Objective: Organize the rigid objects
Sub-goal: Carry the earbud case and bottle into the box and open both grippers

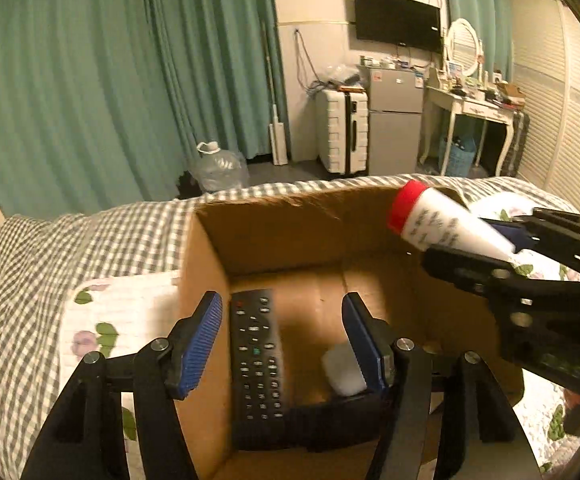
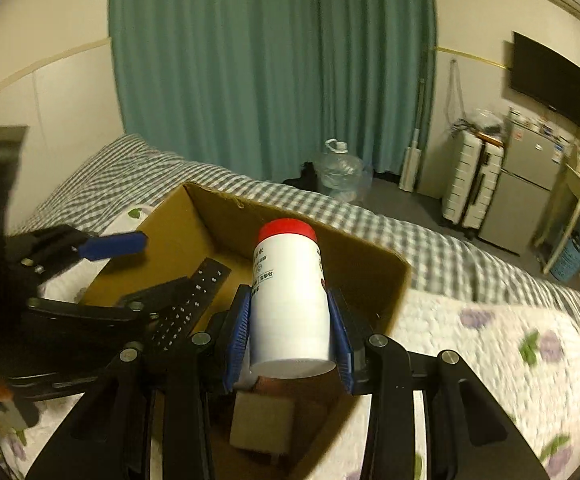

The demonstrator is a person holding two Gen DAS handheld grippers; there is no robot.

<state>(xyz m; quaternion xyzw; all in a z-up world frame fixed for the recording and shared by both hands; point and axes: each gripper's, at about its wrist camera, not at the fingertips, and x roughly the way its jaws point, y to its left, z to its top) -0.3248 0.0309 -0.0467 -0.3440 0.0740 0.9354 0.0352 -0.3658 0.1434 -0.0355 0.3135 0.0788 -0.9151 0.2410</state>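
— So, what is in your right gripper (image 2: pixel 290 332)?

— A white bottle (image 2: pixel 290 300) with a red cap (image 2: pixel 287 230). My blue pads (image 2: pixel 237 340) are clamped on its two sides near the base, and it points up and away from me, over the open cardboard box (image 2: pixel 173 240).

— And your left gripper (image 1: pixel 281 344)?

— Its jaws stand wide apart with nothing between them. It hangs over the near side of the box, fingers pointing down into it.

— What lies in the box?

— A black remote control (image 1: pixel 255 356) rests lengthwise on the floor of the box, near the left wall. Beside it, toward the right, sits a small white object (image 1: pixel 344 368), partly hidden behind my right finger; I cannot tell what it is.

— Where does the box stand?

— On a bed, partly on a grey checked sheet (image 1: pixel 89 236) and partly on a white quilt with purple flowers (image 2: pixel 490 340). From the left wrist view the bottle shows tilted above the box's right wall, cap toward the far corner.
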